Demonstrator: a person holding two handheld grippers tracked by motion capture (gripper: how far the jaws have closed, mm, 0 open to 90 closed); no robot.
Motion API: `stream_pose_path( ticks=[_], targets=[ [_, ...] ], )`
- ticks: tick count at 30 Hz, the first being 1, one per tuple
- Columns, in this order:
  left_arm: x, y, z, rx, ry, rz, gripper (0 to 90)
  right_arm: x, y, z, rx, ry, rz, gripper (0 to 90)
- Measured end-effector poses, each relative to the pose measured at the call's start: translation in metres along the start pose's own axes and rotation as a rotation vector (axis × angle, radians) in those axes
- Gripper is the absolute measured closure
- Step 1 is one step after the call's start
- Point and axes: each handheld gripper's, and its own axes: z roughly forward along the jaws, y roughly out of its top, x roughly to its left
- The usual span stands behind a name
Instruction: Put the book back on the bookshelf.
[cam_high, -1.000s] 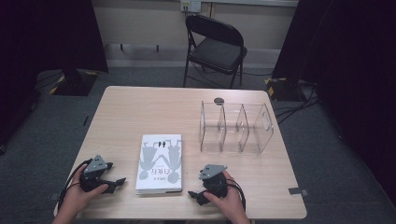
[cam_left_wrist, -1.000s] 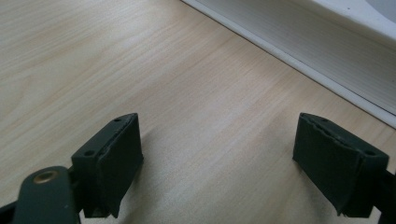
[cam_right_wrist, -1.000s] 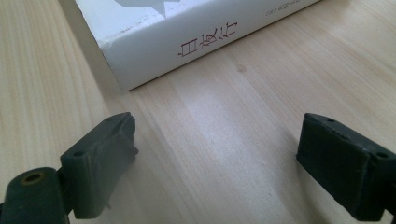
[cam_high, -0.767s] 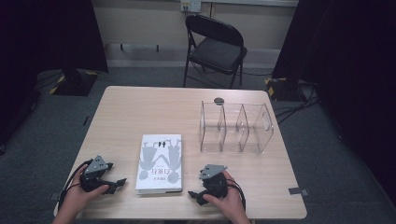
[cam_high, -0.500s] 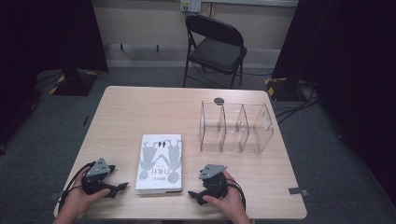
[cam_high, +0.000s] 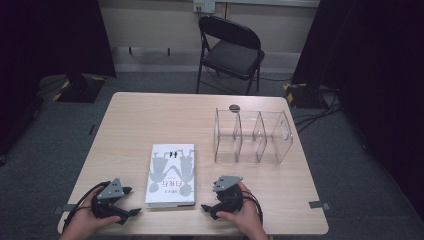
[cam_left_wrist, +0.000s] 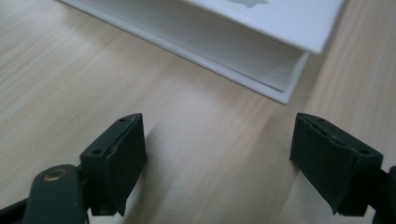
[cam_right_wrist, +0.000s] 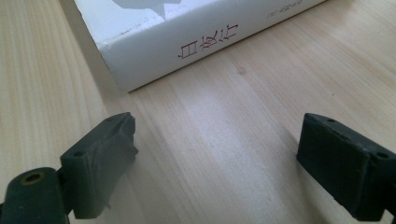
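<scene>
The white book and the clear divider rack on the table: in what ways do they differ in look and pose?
The white book is opaque, with grey figures printed on its cover; the clear divider rack is see-through and empty. The book lies flat between the left gripper and the right gripper; the rack stands upright, farther from the person's side. Both rest on the wooden table, and neither is held.

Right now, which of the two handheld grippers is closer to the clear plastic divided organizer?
Right. The right gripper sits right of the white book, below the clear plastic divided organizer; the left gripper lies beyond the book's far side.
</scene>
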Motion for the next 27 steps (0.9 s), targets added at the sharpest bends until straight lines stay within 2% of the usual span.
stream_pose_path(
  ticks=[1, 2, 6, 7, 10, 11, 12, 13, 14, 16, 19, 20, 22, 27],
  targets=[
    [-0.002, 0.001, 0.0, 0.009, -0.017, 0.015, 18.4, 0.0, 0.0, 0.0, 0.0, 0.0, 0.001, 10.2],
    [-0.004, 0.003, 0.001, 0.012, -0.009, 0.036, 18.6, 0.0, 0.0, 0.0, 0.0, 0.0, 0.001, 10.2],
    [-0.009, 0.007, 0.003, 0.0, 0.008, 0.058, 18.8, 0.0, 0.0, 0.0, -0.001, -0.003, -0.001, 10.5],
    [-0.009, 0.008, 0.004, -0.019, 0.002, 0.05, 18.8, 0.001, 0.0, 0.0, -0.001, -0.004, -0.001, 10.6],
    [-0.01, 0.011, 0.007, -0.023, 0.036, 0.059, 18.1, 0.003, 0.002, 0.002, -0.001, 0.0, -0.006, 10.8],
    [-0.011, 0.011, 0.01, -0.024, 0.025, 0.044, 18.1, 0.004, 0.003, 0.003, -0.003, 0.003, -0.007, 10.8],
    [-0.011, 0.012, 0.012, -0.018, 0.016, 0.045, 18.2, 0.005, 0.004, 0.004, -0.003, 0.003, -0.009, 10.8],
    [-0.011, 0.013, 0.013, -0.024, 0.032, 0.061, 18.1, 0.007, 0.005, 0.005, -0.003, 0.002, -0.006, 10.8],
    [-0.012, 0.014, 0.014, -0.028, 0.024, 0.061, 18.6, 0.007, 0.006, 0.006, -0.002, 0.003, -0.007, 10.8],
    [-0.013, 0.016, 0.015, -0.034, 0.028, 0.077, 24.6, 0.009, 0.008, 0.009, -0.002, 0.005, -0.013, 10.8],
    [-0.013, 0.017, 0.016, -0.031, 0.037, 0.073, 26.1, 0.013, 0.011, 0.012, 0.002, 0.009, -0.008, 10.8],
    [-0.013, 0.016, 0.016, -0.042, 0.039, 0.052, 26.2, 0.014, 0.012, 0.013, 0.0, 0.01, -0.014, 10.8],
    [-0.013, 0.016, 0.016, -0.044, 0.04, 0.046, 26.9, 0.016, 0.014, 0.015, -0.001, 0.015, -0.017, 10.8],
    [-0.014, 0.017, 0.017, -0.051, 0.041, 0.054, 29.6, 0.019, 0.02, 0.021, 0.004, 0.018, -0.016, 10.9]
  ],
)
